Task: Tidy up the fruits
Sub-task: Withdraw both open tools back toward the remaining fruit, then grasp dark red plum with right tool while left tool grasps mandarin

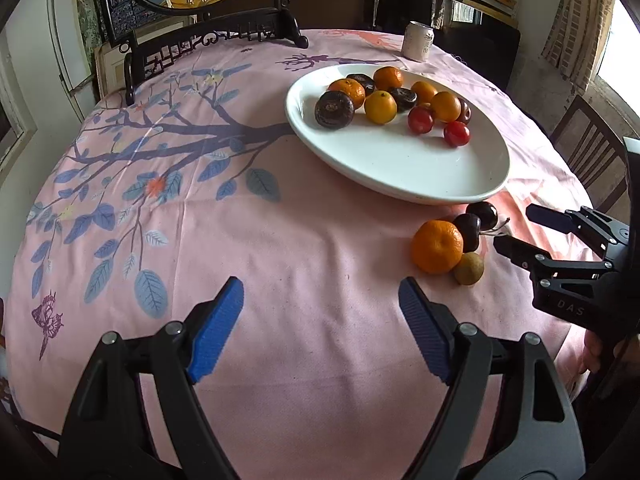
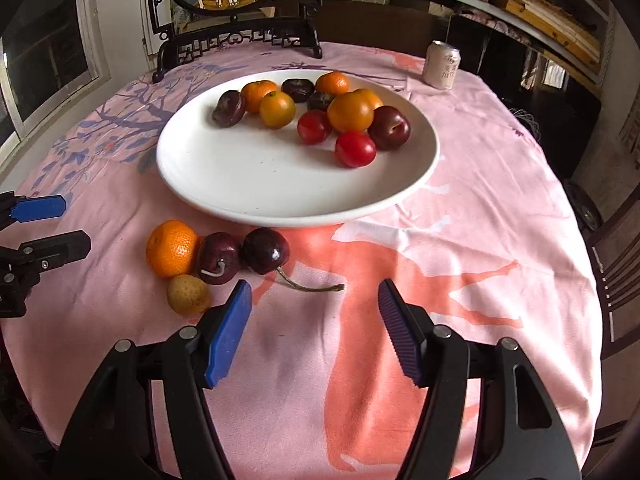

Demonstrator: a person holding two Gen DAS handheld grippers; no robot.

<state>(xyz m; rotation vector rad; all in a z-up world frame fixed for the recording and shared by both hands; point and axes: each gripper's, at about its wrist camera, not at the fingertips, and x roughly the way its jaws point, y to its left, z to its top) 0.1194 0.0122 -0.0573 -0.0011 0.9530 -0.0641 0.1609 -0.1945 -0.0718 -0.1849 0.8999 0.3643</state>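
**Four fruits still off the plate**

A wide white plate (image 2: 224, 184) sits toward the far middle of the tabletop (image 2: 480, 200), which is covered in a pink printed cloth. Its glazed, shallow dish already holds a cluster of tangerines, dark plums and small red fruits on its far half. Just beside its near rim, on the cloth, lie the leftovers: a tangerine (image 2: 172, 248), two dark cherries (image 2: 265, 250) touching each other, and a small tan longan (image 2: 188, 294) — all bunched together.

The right tongs (image 2: 314, 320) are released, blue ribbed pads spread wide, with the left pad just beside the longan and the long-stemmed cherry. The left tongs (image 1: 320, 320) are likewise released, empty over bare cloth near the tabletop's near edge, with the tangerine off to their right.

The risks, as I judge them, come from shape and finish. Every piece is round and smooth-skinned; the cherries are glossy and small, so a pinch off-centre could squirt one out and send it rolling toward the tabletop's edge. Because the four touch, closing on one may nudge its neighbours. The cherries are soft — too hard a squeeze would bruise them. The loose cloth could also wrinkle or drag under a low pad.
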